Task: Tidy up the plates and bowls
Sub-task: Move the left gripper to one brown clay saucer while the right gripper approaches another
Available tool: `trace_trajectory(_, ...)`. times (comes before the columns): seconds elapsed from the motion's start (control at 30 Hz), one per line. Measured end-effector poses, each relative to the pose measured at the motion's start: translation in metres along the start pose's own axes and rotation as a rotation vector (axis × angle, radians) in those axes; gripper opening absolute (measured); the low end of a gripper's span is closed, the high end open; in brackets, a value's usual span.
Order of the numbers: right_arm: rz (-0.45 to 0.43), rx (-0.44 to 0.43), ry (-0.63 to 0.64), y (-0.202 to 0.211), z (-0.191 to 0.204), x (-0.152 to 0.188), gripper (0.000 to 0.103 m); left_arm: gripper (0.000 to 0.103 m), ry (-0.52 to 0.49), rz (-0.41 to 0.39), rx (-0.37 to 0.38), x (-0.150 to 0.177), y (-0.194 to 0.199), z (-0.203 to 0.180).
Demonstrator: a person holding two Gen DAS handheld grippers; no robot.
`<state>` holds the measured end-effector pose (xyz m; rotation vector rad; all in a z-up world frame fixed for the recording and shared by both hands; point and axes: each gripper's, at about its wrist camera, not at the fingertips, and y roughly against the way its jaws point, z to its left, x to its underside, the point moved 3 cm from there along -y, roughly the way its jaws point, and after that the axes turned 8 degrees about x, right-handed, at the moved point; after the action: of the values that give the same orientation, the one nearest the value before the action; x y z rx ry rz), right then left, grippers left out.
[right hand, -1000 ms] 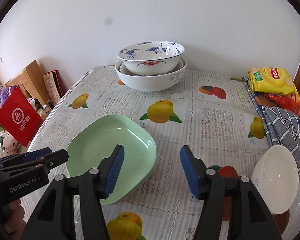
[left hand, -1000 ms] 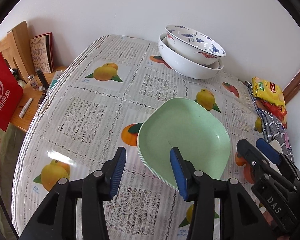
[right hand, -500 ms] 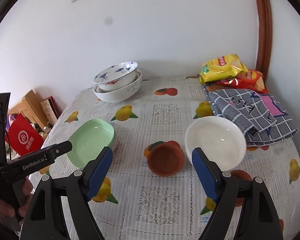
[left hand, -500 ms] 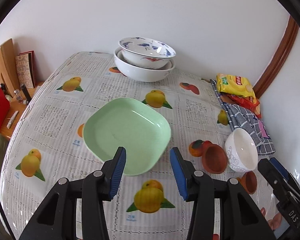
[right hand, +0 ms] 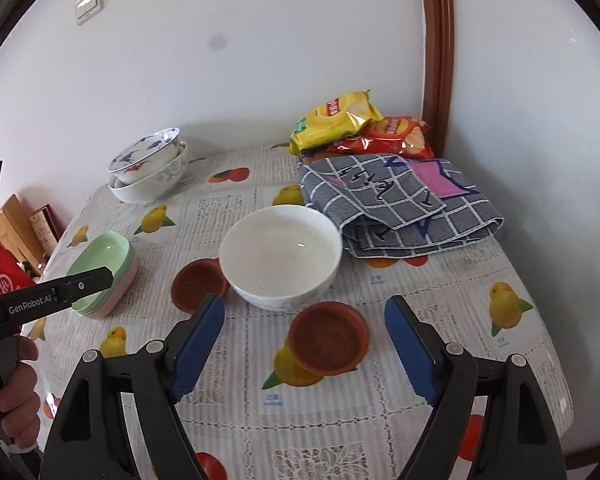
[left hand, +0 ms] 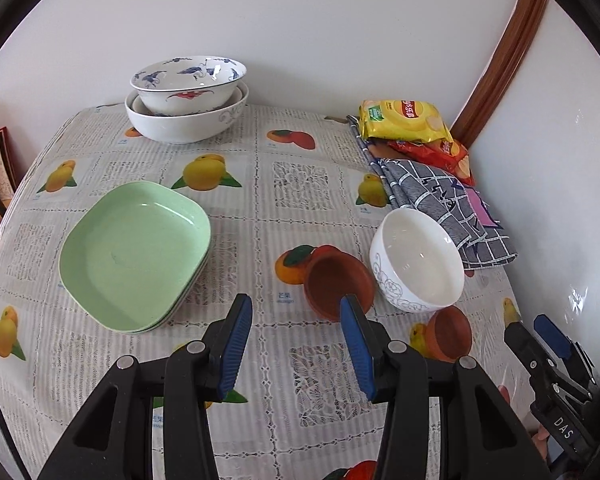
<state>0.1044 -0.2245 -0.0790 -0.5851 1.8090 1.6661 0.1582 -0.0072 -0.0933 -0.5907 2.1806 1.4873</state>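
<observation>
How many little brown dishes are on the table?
2. One brown dish sits left of the white bowl, touching it. The other is nearer, in front of the bowl. None seem hidden.

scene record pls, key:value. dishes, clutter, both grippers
surface: table with fruit-print lace cloth
stacked: blue-patterned white bowl nested in larger white bowl, far side
plates: stack of pale green square plates, left
loose: white floral bowl; two small brown clay dishes on either side of it
clutter: yellow and red chip bags, grey checked cloth
left gripper: jaws open, empty
right gripper: jaws open, empty, near dish ahead
</observation>
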Motion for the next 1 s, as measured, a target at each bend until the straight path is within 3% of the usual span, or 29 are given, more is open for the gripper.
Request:
trace_trajectory(0.27, 0.058, -0.013, -0.107, -0.021, -0.036, 0.006, 0.082, 0.044, 0.005, 0.013, -0.049, -0.002, -0.021, -0.008)
trace_trajectory(0.5, 0.102, -0.006, -0.103, -0.042, -0.048, 0.016, 0.082, 0.044, 0.007, 0.047, -0.061, -0.003, -0.046, -0.008)
trace_trajectory(0.87, 0.208, -0.035, -0.120, -0.086, -0.047, 0.035, 0.054, 0.044, 0.029, 0.113, -0.068, -0.001, -0.087, 0.000)
trace_trajectory(1.0, 0.222, -0.050, -0.108, -0.094, -0.044, 0.039, 0.050, 0.044, 0.045, 0.137, -0.060, -0.001, -0.100, 0.003)
